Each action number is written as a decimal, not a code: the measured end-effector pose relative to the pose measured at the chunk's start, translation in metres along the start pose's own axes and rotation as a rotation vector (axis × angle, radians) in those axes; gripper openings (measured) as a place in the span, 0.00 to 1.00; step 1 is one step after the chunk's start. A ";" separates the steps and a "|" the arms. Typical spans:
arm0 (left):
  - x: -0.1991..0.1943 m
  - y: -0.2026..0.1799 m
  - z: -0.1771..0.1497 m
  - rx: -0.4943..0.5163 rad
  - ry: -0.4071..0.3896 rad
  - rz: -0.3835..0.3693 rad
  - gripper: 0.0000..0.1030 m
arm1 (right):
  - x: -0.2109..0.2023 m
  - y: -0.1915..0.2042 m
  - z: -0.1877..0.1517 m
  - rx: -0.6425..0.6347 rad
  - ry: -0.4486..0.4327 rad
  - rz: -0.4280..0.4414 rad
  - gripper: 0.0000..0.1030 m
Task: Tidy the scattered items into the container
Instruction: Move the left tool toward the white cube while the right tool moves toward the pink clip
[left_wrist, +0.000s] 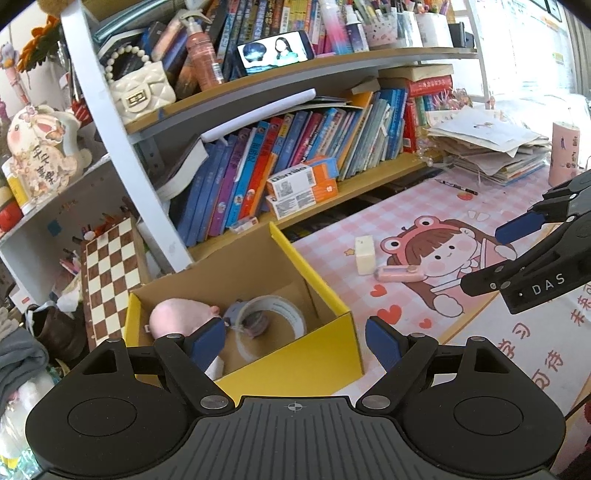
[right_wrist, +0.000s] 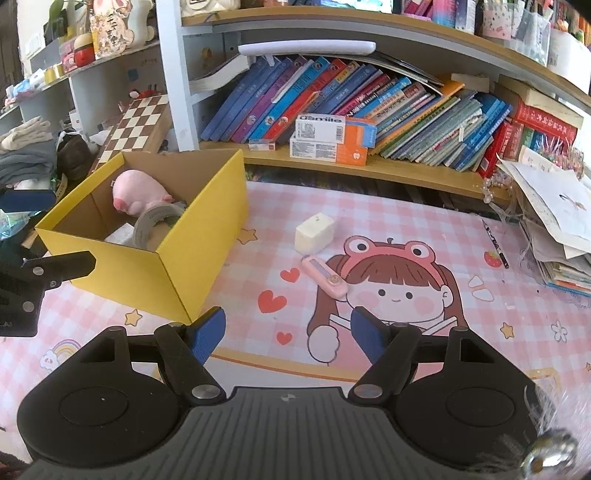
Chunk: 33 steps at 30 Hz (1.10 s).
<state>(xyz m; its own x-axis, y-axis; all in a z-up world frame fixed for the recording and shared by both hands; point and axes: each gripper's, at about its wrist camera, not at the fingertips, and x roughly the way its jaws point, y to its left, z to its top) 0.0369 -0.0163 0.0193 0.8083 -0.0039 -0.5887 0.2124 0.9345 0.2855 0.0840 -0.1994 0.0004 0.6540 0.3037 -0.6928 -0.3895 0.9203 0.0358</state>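
- Both jaws of the left hand-held gripper (left_wrist: 295, 341) stand apart, empty, over the yellow box (right_wrist: 207, 236) near the tabletop's (right_wrist: 424, 229) left edge.
- Right hand-held gripper (right_wrist: 288, 334) gapes empty too.
- Cream block (right_wrist: 314, 233) and pink case (right_wrist: 325, 277) lie mid-tabletop, just beside each other.

open mat (right_wrist: 424, 229) around eraser (right_wrist: 314, 233), yellow box (right_wrist: 184, 280) leftward

Black hand-held gripper (right_wrist: 288, 334), blue finger pads (right_wrist: 208, 334), silver screws, ribbed base
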 end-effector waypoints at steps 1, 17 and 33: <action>0.000 -0.002 0.001 0.001 0.001 -0.001 0.83 | 0.000 -0.003 0.000 0.003 0.001 -0.001 0.71; 0.004 -0.041 0.014 0.006 0.021 -0.010 0.83 | 0.000 -0.034 -0.011 0.009 -0.004 0.025 0.72; 0.019 -0.080 0.030 0.042 0.021 -0.053 0.83 | -0.001 -0.068 -0.016 0.031 -0.012 0.020 0.72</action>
<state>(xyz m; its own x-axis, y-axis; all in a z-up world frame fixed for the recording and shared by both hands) 0.0511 -0.1018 0.0079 0.7836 -0.0454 -0.6196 0.2781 0.9175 0.2844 0.0995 -0.2666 -0.0132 0.6542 0.3248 -0.6830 -0.3825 0.9212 0.0716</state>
